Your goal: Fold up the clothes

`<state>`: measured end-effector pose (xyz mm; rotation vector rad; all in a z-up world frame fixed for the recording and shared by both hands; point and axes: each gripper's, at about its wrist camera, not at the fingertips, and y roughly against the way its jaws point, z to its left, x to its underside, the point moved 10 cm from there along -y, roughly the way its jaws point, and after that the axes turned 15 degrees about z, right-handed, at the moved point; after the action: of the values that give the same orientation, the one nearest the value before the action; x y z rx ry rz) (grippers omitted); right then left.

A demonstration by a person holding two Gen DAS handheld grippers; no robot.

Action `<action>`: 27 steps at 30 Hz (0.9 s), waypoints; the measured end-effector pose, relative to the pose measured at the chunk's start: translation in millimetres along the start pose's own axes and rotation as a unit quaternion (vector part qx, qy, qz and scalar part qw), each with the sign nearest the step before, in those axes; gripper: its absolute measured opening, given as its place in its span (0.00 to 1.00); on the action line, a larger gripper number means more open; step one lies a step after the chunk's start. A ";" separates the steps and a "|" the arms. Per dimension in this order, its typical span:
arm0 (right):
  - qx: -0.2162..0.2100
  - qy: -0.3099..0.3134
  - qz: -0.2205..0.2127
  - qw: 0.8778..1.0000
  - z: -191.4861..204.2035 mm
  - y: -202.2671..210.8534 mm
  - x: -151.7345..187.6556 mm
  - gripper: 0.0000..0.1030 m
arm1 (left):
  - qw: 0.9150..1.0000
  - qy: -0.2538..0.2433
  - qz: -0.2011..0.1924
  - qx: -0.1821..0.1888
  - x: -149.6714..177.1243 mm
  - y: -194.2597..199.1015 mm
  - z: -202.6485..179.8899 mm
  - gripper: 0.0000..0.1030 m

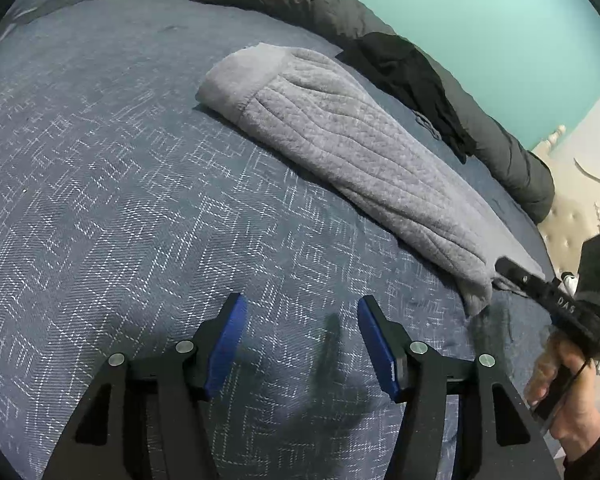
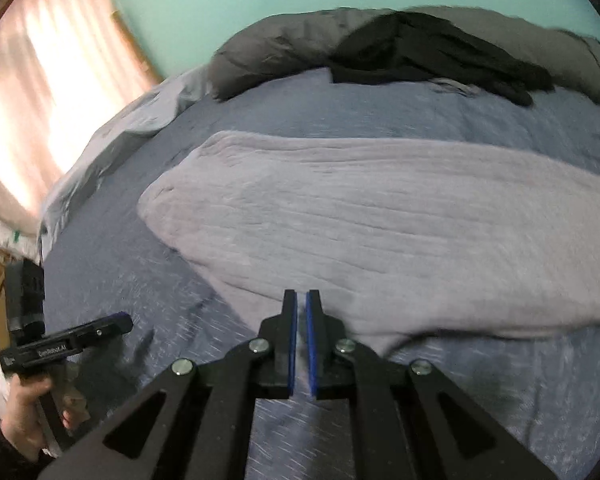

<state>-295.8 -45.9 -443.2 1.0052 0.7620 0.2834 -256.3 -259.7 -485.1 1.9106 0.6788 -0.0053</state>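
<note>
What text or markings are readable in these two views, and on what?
"DAS": white letters on the black body of the right gripper, seen from the left wrist view; possibly part of a longer marking.
"GenRobot.AI": best reading, blurred, white print on the side of the left gripper, seen from the right wrist view.
A small white logo left of that print: too small to read.
No text on the grey garment or the bedspread.

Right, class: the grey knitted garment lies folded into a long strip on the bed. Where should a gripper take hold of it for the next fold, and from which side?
Probably at the narrow end of the grey garment nearest the right gripper. That end's edge lies thin on the blue bedspread, so a finger could slide under from the open side. The far end is a thick, rounded fold, harder to pinch.
</note>
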 end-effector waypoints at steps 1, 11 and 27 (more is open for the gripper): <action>0.001 0.013 0.013 1.000 7.9 -10.6 0.5 0.04 | 1.000 0.000 0.000 0.000 0.1 -0.2 0.0 0.60; -0.026 0.019 0.068 0.997 25.0 -56.6 26.8 0.05 | 1.000 -0.002 0.002 0.004 -0.1 -1.7 0.3 0.61; -0.047 -0.008 0.032 0.998 16.3 -28.7 29.6 0.05 | 1.000 0.003 0.001 0.009 -6.2 -4.9 0.2 0.61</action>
<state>-266.9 -55.5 -475.4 0.9428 0.6954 0.3634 -263.7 -261.2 -487.4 1.9296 0.6830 -0.0050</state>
